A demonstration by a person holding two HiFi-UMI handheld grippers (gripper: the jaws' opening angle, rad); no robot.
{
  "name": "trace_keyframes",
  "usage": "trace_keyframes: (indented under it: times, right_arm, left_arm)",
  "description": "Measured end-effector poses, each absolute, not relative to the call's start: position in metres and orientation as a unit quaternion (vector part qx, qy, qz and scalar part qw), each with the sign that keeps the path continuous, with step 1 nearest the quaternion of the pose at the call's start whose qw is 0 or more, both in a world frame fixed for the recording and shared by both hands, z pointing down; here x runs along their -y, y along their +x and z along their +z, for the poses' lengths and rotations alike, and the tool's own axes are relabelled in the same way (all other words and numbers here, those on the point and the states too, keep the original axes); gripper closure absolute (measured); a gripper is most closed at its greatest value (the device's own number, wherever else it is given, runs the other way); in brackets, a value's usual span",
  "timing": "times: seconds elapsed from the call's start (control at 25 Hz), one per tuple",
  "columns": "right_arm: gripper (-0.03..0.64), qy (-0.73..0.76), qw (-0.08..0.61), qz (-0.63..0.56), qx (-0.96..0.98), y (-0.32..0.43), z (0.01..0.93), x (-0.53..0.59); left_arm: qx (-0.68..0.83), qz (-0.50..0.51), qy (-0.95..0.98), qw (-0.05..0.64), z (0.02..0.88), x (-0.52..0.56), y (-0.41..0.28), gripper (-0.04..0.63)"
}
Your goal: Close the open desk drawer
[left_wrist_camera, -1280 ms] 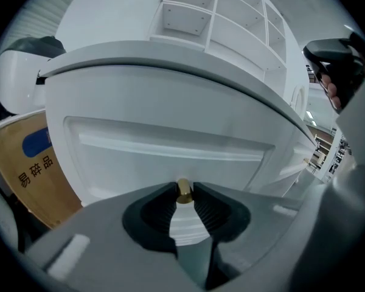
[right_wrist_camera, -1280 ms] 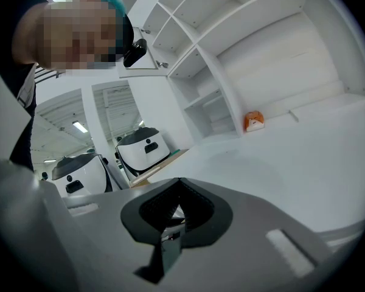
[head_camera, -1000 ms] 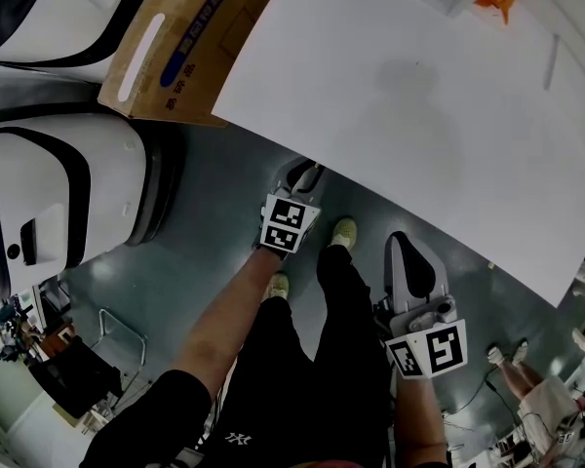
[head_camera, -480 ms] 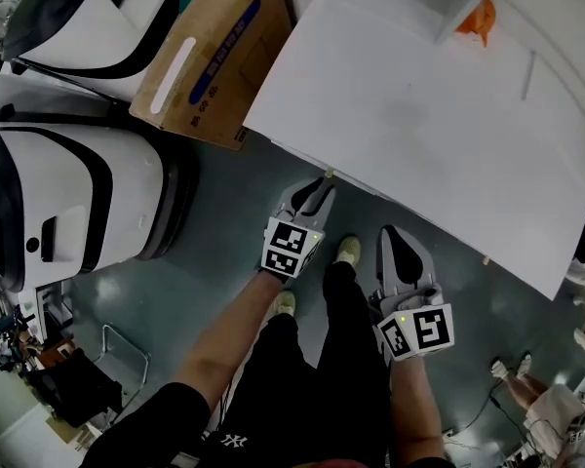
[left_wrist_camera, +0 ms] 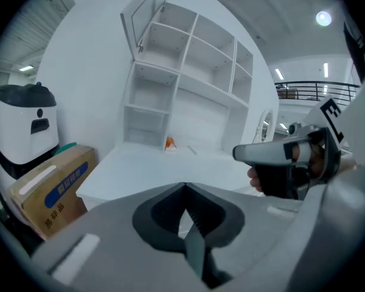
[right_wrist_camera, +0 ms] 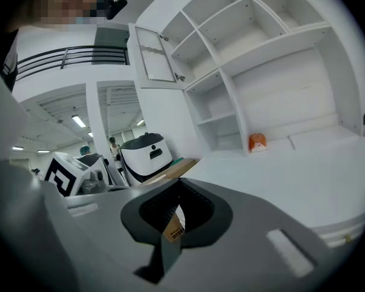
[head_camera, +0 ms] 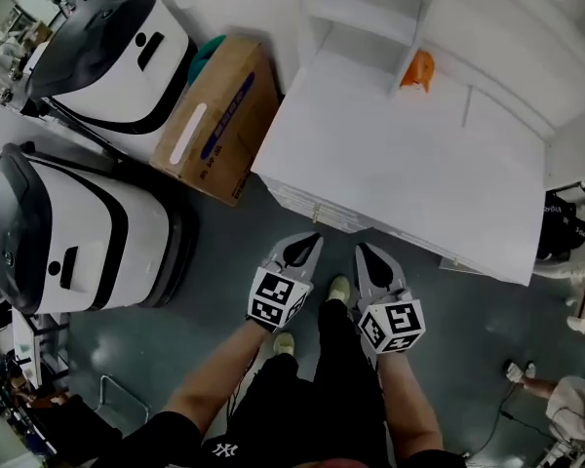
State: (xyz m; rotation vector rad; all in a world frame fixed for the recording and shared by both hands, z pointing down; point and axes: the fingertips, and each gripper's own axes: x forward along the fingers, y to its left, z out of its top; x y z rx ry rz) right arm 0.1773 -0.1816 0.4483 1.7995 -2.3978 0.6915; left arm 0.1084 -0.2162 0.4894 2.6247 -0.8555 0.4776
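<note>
Desk: plain white flat desk top [head_camera: 419, 164] — no pattern
Shelving: white open shelf unit [head_camera: 356, 13]
Small object: orange lump [head_camera: 419, 69]
Box: brown cardboard box [head_camera: 219, 115] — blue stripe, white patch
Machines: rounded white machines [head_camera: 73, 227], black tops and bands
Floor: dull grey-green floor [head_camera: 224, 261]
Grippers: grey left gripper [head_camera: 310, 240], grey right gripper [head_camera: 363, 252]; cubes with black-and-white square markers

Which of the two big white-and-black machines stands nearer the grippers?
The machine at the head view's lower left, alongside the person's left arm. The other machine stands farther back, by the cardboard box.
</note>
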Motion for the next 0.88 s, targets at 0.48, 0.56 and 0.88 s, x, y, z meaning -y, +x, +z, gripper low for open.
trace_keyframes:
  times: [0.48, 0.56, 0.88]
  right_arm:
    - [0.595, 0.587, 0.024, 0.18, 0.789, 0.138, 0.36, 0.142]
    - [0.595, 0.59, 0.018, 0.168, 0.789, 0.135, 0.343, 0.138]
    - [0.595, 0.601, 0.005, 0.137, 0.787, 0.126, 0.292, 0.113]
  left_arm:
    - [0.284, 0.113, 0.935, 0.178, 0.365, 0.166, 0.08, 0.595]
    - [0.28, 0.109, 0.939, 0.168, 0.349, 0.16, 0.077, 0.595]
    - [0.271, 0.092, 0.947, 0.148, 0.294, 0.138, 0.065, 0.595]
